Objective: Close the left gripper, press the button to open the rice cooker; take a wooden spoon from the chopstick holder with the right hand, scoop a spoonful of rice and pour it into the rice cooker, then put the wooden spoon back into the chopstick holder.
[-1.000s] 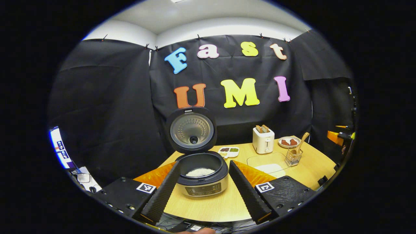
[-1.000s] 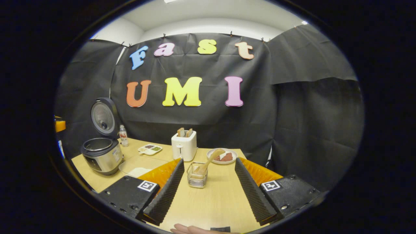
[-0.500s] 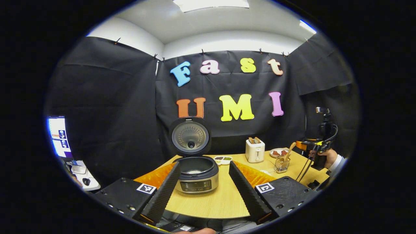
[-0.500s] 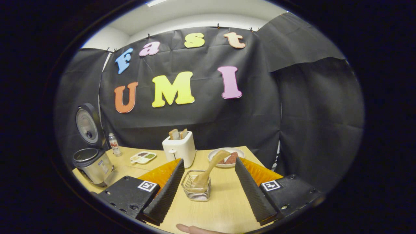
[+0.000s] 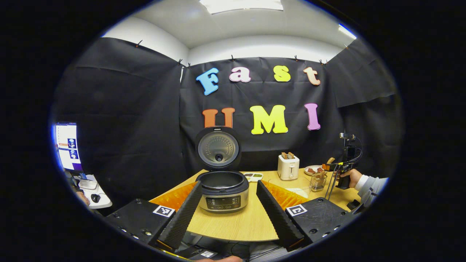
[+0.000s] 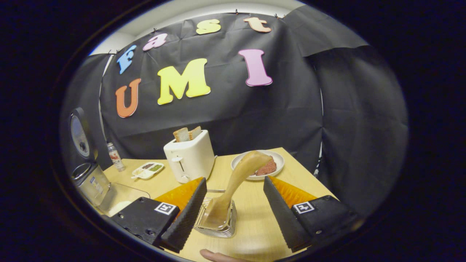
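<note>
The rice cooker (image 5: 222,193) stands on the wooden table with its lid (image 5: 218,148) raised upright. My left gripper (image 5: 228,182) is open, well back from the cooker, with the cooker framed between its fingers. In the right gripper view the wooden spoon (image 6: 238,178) leans up and to the right out of the wire chopstick holder (image 6: 218,223). My right gripper (image 6: 234,180) is open, its fingers on either side of the spoon and apart from it. The clear rice container (image 6: 122,198) lies left of the holder, beside the cooker (image 6: 87,180).
A white toaster (image 6: 189,156) with bread stands behind the holder. Right of it is a plate (image 6: 278,160) with meat. A small sectioned dish (image 6: 147,170) and a bottle (image 6: 114,156) sit near the back wall. A monitor (image 5: 67,145) glows at far left. A hand (image 5: 351,177) holds the far gripper.
My left gripper has drawn back and lower, so the cooker looks smaller. My right gripper has come forward to the holder, bringing the spoon between its open fingers.
</note>
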